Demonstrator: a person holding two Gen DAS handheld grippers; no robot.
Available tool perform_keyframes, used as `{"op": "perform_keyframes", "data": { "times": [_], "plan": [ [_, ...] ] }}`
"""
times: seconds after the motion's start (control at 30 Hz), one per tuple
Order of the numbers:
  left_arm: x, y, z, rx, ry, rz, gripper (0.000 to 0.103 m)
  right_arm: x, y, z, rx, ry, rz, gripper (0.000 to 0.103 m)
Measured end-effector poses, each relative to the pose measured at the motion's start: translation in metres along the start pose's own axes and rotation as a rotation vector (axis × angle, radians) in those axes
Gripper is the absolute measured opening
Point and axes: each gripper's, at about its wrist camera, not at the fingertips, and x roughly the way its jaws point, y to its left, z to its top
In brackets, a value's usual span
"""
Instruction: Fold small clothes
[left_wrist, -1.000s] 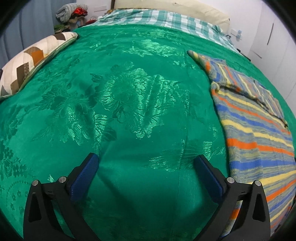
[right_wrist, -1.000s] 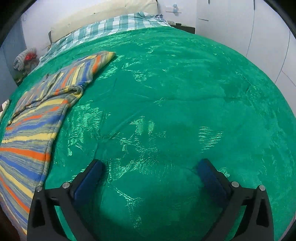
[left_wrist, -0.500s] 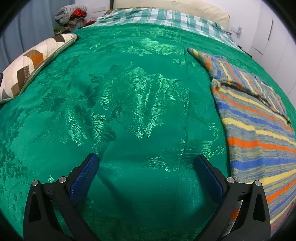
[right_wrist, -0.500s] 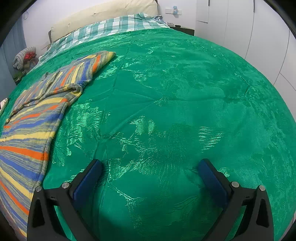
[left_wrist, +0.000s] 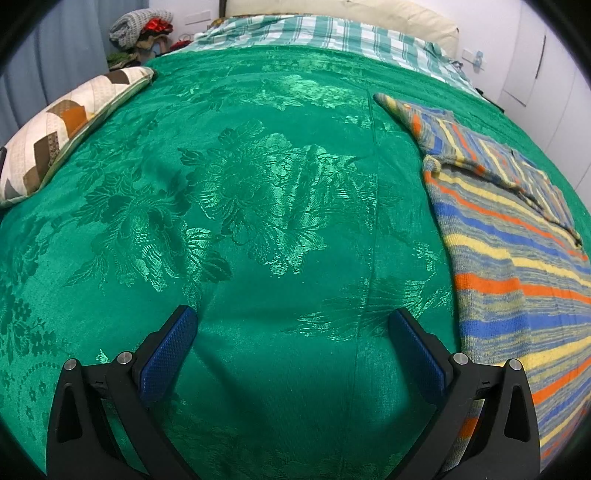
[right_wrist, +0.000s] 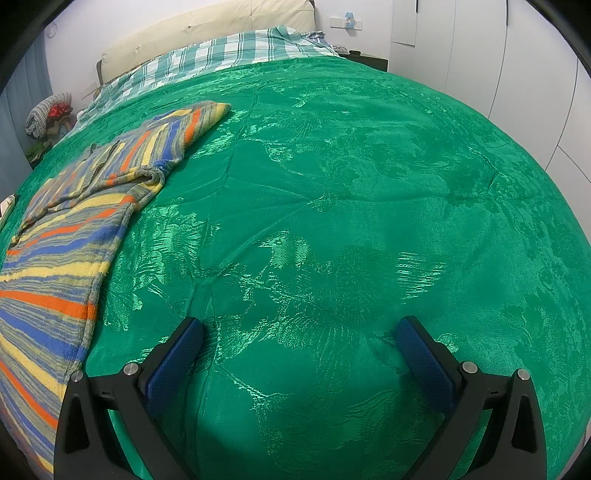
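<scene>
Green bedspread (left_wrist: 258, 206); striped sweater (left_wrist: 517, 266) lengthwise headboardward.

Left tool (left_wrist: 291, 334) spread wide, empty; right tool (right_wrist: 299, 341) likewise.

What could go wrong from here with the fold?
1. Both grippers, left and right, hang open over the green bedspread; closing near the striped sweater may pinch bedspread too.
2. One sleeve already lies over the body; lifting an edge could likely drag it askew.
</scene>
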Motion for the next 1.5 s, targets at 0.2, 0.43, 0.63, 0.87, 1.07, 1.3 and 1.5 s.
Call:
{"op": "perform_keyframes", "data": {
  "times": [0.2, 0.43, 0.63, 0.87, 1.07, 1.3, 1.5],
  "plan": [
    [0.0, 0.0, -0.001, 0.003, -0.004, 0.004, 0.103, 0.0, -0.001, 0.0, 0.0, -0.001, 0.001, 0.103],
    [0.0, 0.0, -0.002, 0.004, -0.007, 0.005, 0.103, 0.001, -0.001, 0.0, -0.001, 0.0, 0.0, 0.103],
    [0.0, 0.0, -0.002, 0.005, -0.009, 0.005, 0.103, 0.001, -0.001, 0.0, -0.002, 0.001, -0.002, 0.103],
    [0.0, 0.0, -0.002, 0.005, -0.009, 0.005, 0.103, 0.001, -0.001, 0.0, -0.002, 0.001, -0.002, 0.103],
    [-0.004, 0.002, 0.005, 0.021, 0.051, -0.02, 0.102, 0.002, -0.002, 0.006, -0.006, 0.038, 0.004, 0.103],
    [-0.064, 0.006, -0.006, -0.03, 0.191, -0.324, 0.101, -0.056, -0.005, 0.027, 0.063, 0.243, 0.289, 0.096],
    [-0.055, -0.044, -0.048, 0.137, 0.354, -0.304, 0.099, -0.066, 0.044, -0.031, -0.049, 0.507, 0.454, 0.093]
  ]
}}
